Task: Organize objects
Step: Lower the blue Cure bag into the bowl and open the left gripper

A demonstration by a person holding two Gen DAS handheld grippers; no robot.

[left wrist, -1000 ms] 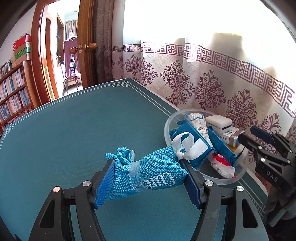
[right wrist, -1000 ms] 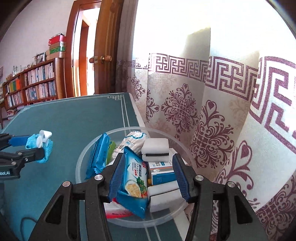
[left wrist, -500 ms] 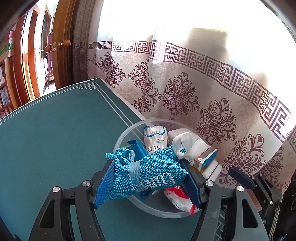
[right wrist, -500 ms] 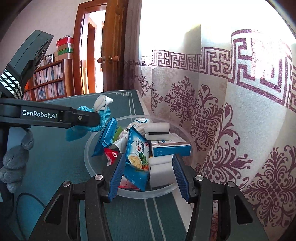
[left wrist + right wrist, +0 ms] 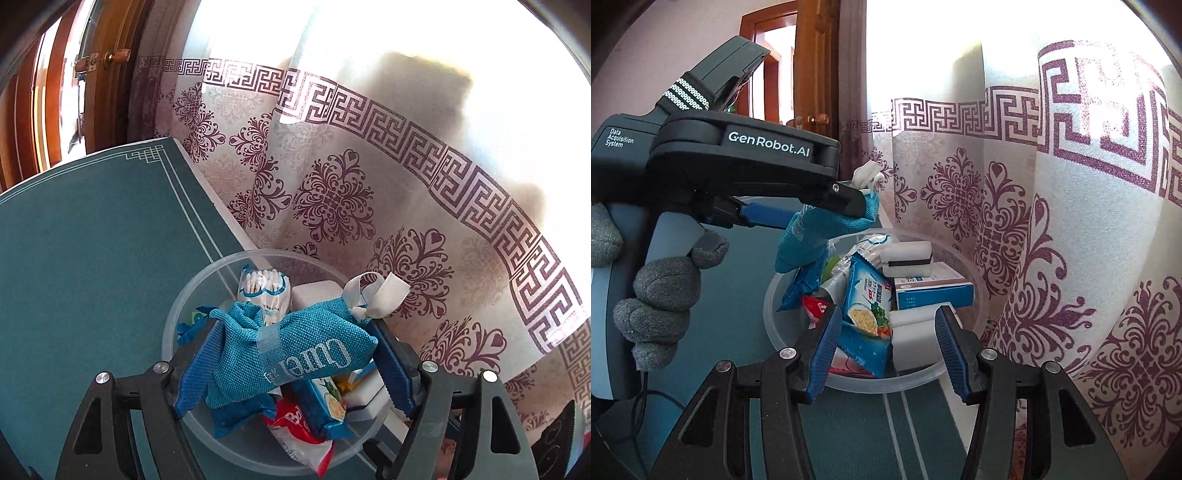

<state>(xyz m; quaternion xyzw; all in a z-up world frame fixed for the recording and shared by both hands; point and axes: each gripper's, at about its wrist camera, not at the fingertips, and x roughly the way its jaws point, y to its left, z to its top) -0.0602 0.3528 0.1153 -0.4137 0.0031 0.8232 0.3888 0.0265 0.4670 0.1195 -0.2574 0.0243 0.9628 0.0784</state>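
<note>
A teal woven pouch [image 5: 295, 354] with a white ribbon lies between the fingers of my left gripper [image 5: 293, 369], directly over the clear round bowl [image 5: 177, 321]. The jaws are opening; the pouch sags, its left end drooping over the left pad. In the right wrist view the pouch [image 5: 812, 236] hangs from the left gripper [image 5: 831, 214] above the bowl [image 5: 768, 306]. My right gripper [image 5: 886, 343] stands open at the bowl's near rim with nothing between its fingers.
The bowl holds a cotton swab pack [image 5: 264, 284], a blue cracker pack [image 5: 868, 306], a white sponge [image 5: 907, 254], a blue-and-white box [image 5: 934, 291] and a red-and-white pack [image 5: 295, 424]. It sits at the teal table's edge against a patterned curtain [image 5: 1015, 221]. A gloved hand [image 5: 657, 295] holds the left gripper.
The left gripper carried the pouch from over the table to above the bowl, and its jaws have widened so the pouch sags. The right gripper barely moved.
</note>
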